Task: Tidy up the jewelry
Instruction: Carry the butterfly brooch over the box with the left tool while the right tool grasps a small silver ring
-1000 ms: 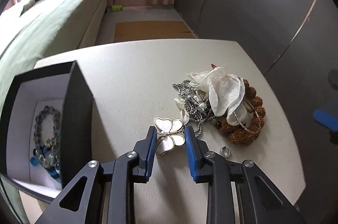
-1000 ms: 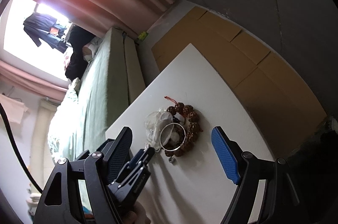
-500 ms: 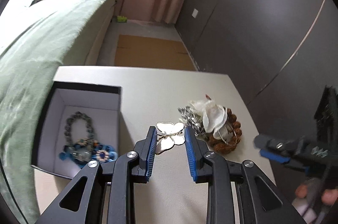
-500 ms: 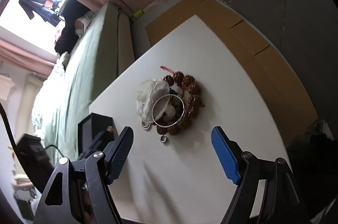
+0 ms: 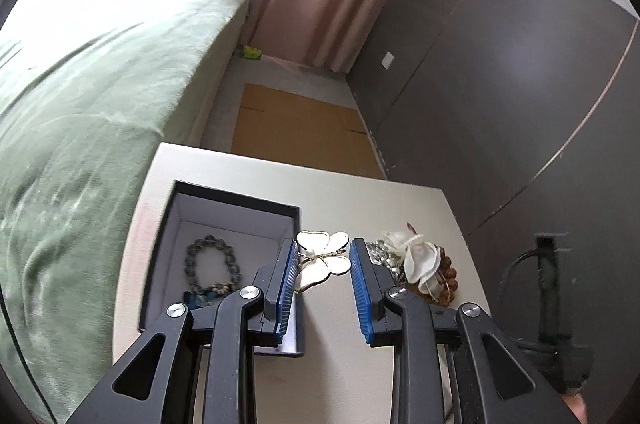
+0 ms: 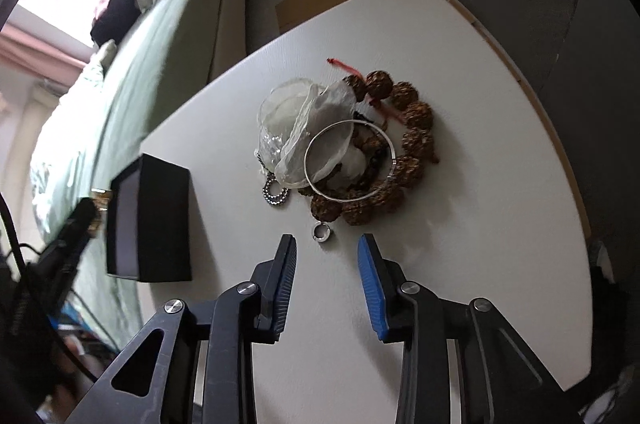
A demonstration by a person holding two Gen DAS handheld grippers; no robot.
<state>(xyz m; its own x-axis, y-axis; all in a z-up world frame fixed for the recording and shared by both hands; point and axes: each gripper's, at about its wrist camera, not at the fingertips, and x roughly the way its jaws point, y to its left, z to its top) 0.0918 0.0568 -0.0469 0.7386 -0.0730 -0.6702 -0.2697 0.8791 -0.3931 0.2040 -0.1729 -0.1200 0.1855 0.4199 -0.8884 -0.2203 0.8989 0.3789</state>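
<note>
Lifted since earlier, left gripper clamps butterfly brooch beside jewelry box; right gripper, empty, closing near ring; next, drop brooch in.

We see the box on the table's left side, a bracelet inside it. Jewelry pile sits to its right, bangle on top, small ring just in front. Bed left of the table.
</note>
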